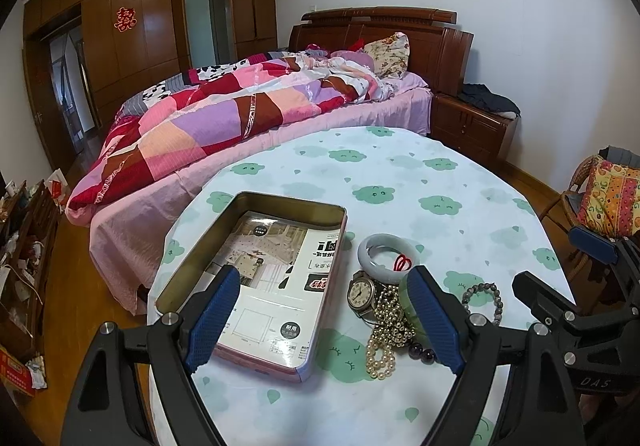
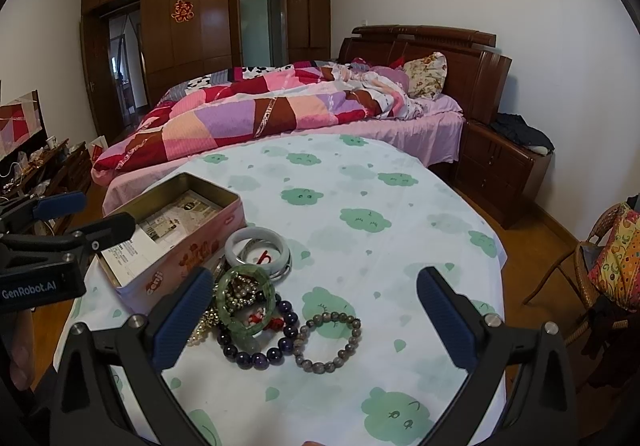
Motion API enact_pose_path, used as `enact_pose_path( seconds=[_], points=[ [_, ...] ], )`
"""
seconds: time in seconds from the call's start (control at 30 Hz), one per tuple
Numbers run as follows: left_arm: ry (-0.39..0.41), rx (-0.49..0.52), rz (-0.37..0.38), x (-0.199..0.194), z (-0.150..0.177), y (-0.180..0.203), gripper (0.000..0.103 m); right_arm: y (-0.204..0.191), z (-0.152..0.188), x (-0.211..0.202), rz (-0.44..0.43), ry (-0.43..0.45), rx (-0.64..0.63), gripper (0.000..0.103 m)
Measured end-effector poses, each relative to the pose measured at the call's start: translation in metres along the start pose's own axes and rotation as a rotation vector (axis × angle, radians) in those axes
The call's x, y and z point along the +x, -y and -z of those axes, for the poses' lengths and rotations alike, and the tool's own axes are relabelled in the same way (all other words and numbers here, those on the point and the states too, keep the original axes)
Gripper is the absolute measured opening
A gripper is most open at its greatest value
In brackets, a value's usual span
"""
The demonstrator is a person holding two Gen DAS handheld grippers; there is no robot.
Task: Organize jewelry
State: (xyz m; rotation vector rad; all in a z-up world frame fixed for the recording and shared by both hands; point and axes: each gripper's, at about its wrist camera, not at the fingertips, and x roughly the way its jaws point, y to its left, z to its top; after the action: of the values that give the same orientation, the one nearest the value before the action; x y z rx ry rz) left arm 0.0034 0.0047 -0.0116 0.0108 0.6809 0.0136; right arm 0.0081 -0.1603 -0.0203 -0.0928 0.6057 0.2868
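**Nothing picked yet**

Both grippers, left (image 1: 326,320) and right (image 2: 316,320), are hovering with jaws apart and empty. The jewelry (image 2: 256,306) is lying heaped beside the open tin (image 1: 256,201). Next is probably closing on one piece, perhaps the grey bracelet (image 2: 328,342).
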Motion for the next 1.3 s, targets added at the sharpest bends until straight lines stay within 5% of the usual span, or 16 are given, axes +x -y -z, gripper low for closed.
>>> enact_pose_path(
  seconds=[1.3],
  points=[
    [-0.003,-0.002,-0.004,0.0002,-0.0003,-0.0045,0.086,-0.0010,0.0009,0.0017,0.000,-0.007,-0.002,0.103]
  ],
)
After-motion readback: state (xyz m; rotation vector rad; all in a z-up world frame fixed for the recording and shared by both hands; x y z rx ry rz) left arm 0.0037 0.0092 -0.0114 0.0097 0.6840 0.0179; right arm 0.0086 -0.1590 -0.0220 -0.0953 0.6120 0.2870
